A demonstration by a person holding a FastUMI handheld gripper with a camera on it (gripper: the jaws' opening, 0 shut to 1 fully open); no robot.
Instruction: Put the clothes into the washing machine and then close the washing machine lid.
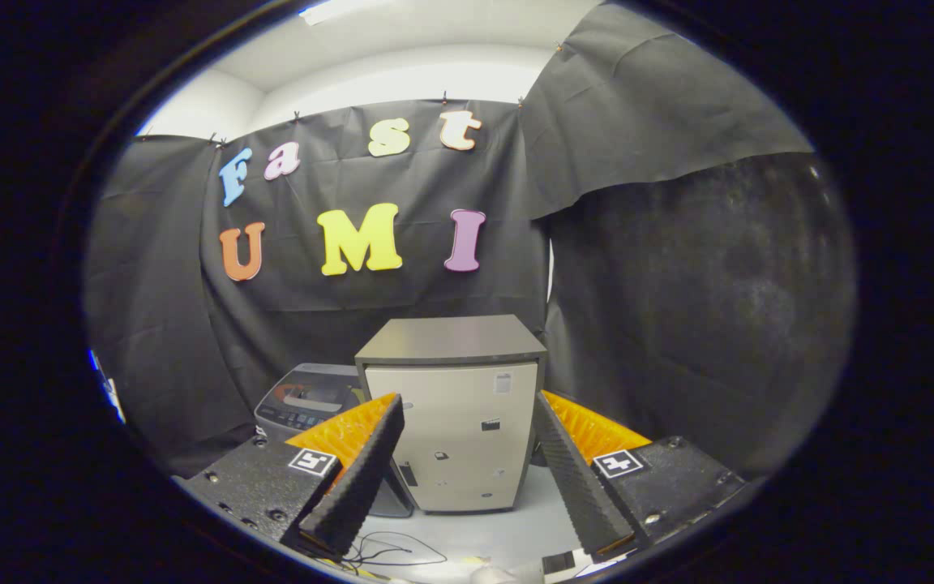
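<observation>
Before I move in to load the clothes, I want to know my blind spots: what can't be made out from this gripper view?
- Washing machine: partly hidden behind the beige cabinet and one finger; lid state unclear.
- Control panel: too small to read.
- Cabinet stickers: too small to make out.
- Pale item below the open gripper: cut off by the view's edge, so I cannot tell whether it is the clothes.

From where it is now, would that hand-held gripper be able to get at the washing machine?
Probably not straight ahead: the open hand-held gripper faces a beige cabinet, and the washing machine sits beside it, behind one finger, so it would need swinging over.
</observation>
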